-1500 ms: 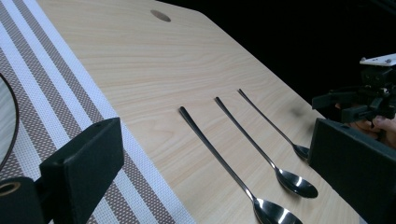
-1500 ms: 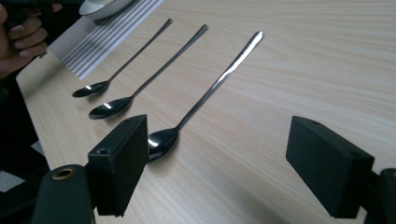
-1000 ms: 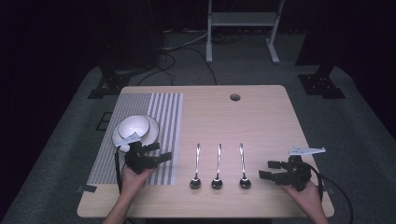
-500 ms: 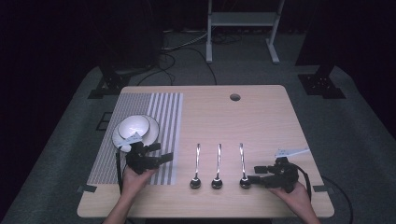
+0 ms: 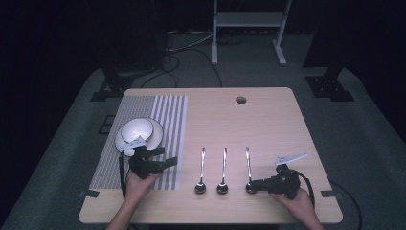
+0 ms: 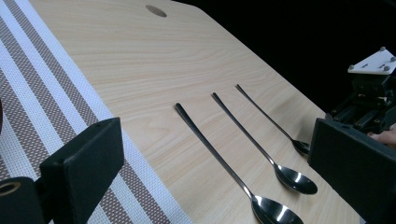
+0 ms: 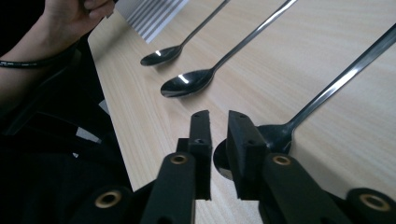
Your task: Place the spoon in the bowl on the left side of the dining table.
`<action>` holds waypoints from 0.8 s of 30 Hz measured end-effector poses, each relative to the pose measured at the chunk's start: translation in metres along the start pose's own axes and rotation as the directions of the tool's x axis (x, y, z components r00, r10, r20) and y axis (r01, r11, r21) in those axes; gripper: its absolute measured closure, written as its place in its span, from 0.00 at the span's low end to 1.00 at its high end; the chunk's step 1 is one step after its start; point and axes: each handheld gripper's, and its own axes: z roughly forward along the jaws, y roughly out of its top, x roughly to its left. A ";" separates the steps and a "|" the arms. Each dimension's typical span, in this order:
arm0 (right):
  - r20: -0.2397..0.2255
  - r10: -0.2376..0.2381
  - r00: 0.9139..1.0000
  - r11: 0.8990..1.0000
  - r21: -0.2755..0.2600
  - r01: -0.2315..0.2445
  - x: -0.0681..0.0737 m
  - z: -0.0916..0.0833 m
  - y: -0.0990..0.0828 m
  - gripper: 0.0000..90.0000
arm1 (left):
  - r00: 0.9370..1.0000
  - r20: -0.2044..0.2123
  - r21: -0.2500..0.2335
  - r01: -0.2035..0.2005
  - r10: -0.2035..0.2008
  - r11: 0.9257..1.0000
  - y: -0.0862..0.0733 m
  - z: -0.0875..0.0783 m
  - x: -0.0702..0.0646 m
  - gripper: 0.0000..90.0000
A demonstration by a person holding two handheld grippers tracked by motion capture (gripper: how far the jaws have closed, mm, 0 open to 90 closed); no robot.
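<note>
From the high view, the right claw (image 5: 253,185) has slid in toward the bowl end of the rightmost polished steel spoon (image 5: 248,168) on the pale wooden table (image 5: 268,120), and its jaws have just been closing. I judge a pickup is beginning. The left claw (image 5: 167,160), well left of that spoon, hangs open.

In the left gripper view, its wide-apart jaws frame the three spoons, parallel and shiny.

In the right gripper view, the narrowed jaws straddle the spoon's bowl rim (image 7: 273,135) – a gap remains, so no firm grip yet.
</note>
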 end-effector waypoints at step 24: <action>-0.032 0.144 0.989 0.987 0.080 -0.141 -0.021 0.019 -0.011 1.00 | 1.000 0.003 0.014 -0.006 0.006 1.000 -0.001 0.005 -0.003 0.03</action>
